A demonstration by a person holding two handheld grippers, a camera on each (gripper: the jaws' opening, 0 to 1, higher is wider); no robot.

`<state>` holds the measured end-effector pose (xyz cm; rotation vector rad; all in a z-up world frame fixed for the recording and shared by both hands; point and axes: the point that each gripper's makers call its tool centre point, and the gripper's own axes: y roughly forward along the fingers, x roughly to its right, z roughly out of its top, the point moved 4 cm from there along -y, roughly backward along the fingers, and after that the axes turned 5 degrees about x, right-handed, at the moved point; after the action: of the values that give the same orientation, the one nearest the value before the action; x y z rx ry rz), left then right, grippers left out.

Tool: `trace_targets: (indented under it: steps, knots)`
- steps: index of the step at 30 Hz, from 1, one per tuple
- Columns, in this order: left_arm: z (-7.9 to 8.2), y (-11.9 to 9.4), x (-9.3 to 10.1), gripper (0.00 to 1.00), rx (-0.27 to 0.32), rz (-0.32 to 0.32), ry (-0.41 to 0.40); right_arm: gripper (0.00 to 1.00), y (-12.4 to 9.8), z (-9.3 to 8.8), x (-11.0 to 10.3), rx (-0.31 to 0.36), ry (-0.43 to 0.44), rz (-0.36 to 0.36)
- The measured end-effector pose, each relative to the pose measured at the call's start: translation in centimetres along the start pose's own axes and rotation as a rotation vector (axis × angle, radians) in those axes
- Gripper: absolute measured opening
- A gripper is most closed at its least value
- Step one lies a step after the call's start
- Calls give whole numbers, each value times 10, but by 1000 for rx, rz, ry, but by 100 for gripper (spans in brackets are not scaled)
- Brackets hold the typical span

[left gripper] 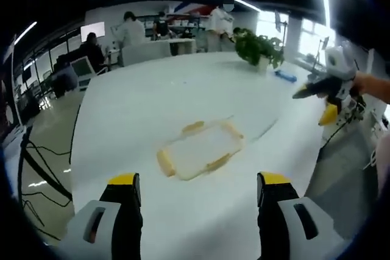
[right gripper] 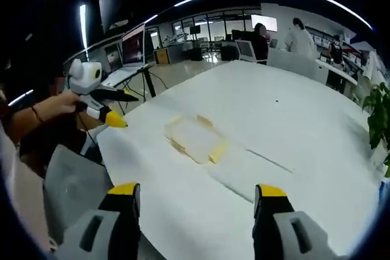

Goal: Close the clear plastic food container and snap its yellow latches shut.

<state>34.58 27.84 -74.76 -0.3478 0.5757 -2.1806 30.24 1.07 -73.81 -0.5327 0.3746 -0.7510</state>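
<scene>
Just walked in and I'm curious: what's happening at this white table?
A person holds a two-jaw tool in each hand above a white table. A clear plastic container with yellow latches lies flat on it. The left tool and right tool are open and apart from it. A potted plant stands farther back.

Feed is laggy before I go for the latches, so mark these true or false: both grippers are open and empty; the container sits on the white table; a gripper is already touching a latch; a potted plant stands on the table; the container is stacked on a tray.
1. Both the left gripper and the right gripper are open and empty. True.
2. The clear container lies on the white table. True.
3. A gripper is touching a yellow latch. False: both hang clear of the container.
4. A potted plant stands on the table. True.
5. The container is on a tray. False: it rests directly on the table.
</scene>
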Motion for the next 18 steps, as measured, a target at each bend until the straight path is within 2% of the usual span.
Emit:
trace_targets:
  steps: [8,9,11,14,18]
  knots:
    - [-2,19,-9,77,-32,-22,25,76,29,16,1,-20,-79,52]
    - [-2,22,-10,77,-38,-31,34,76,33,17,5,-54,-159,50]
    - [-2,26,-11,77,-51,-45,43,76,41,17,7,-98,-244,56]
    - [0,30,-14,77,-69,-62,74,76,52,22,7,-99,-248,91]
    - [0,38,-18,77,-94,-86,115,76,65,28,15,-142,-319,122]
